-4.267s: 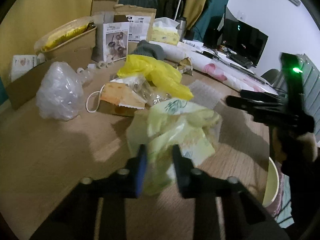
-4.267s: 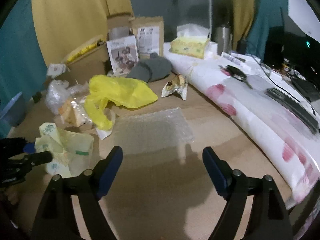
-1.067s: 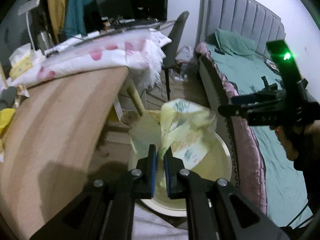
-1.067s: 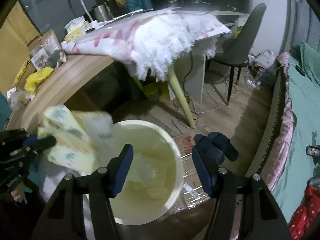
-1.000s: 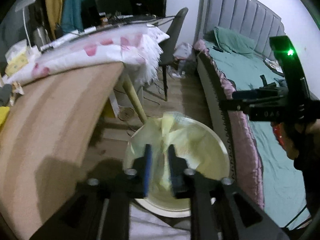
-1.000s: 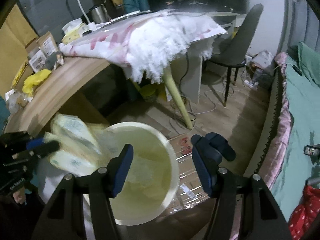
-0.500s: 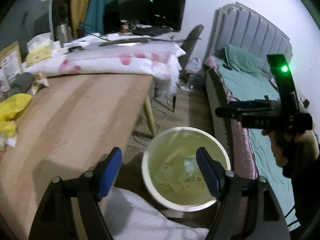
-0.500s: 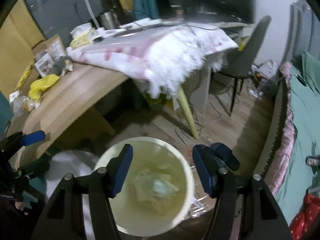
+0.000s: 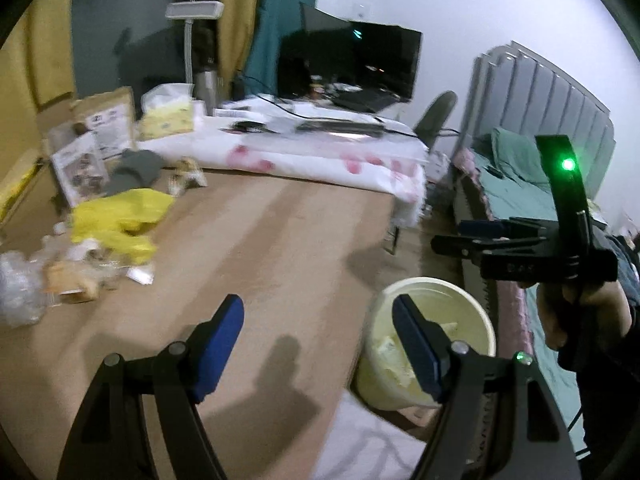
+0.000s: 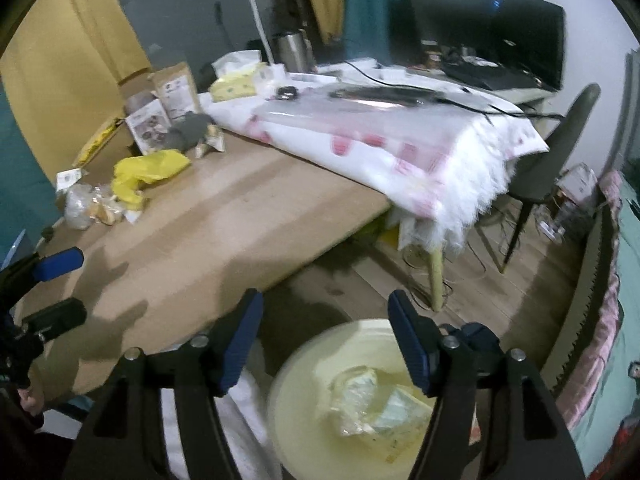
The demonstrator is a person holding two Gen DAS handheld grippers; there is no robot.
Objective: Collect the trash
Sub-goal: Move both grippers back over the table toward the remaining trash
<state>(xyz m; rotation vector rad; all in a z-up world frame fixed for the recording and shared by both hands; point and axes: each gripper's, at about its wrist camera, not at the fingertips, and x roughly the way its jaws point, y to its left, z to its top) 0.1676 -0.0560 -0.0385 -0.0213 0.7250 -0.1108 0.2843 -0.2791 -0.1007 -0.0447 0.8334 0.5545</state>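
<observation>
A bedroom with a long wooden table (image 9: 280, 248), a bed (image 9: 516, 196) along the right side and a dark monitor (image 9: 360, 60) against the white wall.

The crumpled yellowish wrapping (image 10: 372, 400) lies at the bottom of the pale yellow bin (image 10: 304, 376), which stands on the floor just beside the table's near edge. In the left wrist view the same bin (image 9: 476, 312) shows scraps of the wrapping inside. More trash sits well apart at the far left of the table: a yellow plastic bag (image 9: 120, 216), a clear crinkled bag (image 9: 16, 284) and some small packets beside them.

The left gripper (image 9: 316, 336) hangs over the table edge with its blue-padded jaws spread wide and nothing between them. The right gripper (image 10: 324, 340) is above the bin, its jaws opening, with only air between the pads. A hand (image 9: 576, 312) holds that right gripper in the left wrist view, where a green light glows on its upright part.

Further back, a white cloth with pink blotches (image 10: 384, 140) covers the far part of the table and hangs over its end. Cardboard boxes (image 9: 104, 120), a tissue box (image 9: 168, 120), a lamp (image 9: 194, 12) and a metal flask (image 10: 292, 52) stand behind the trash. A grey chair (image 10: 560, 148) stands by the desk.
</observation>
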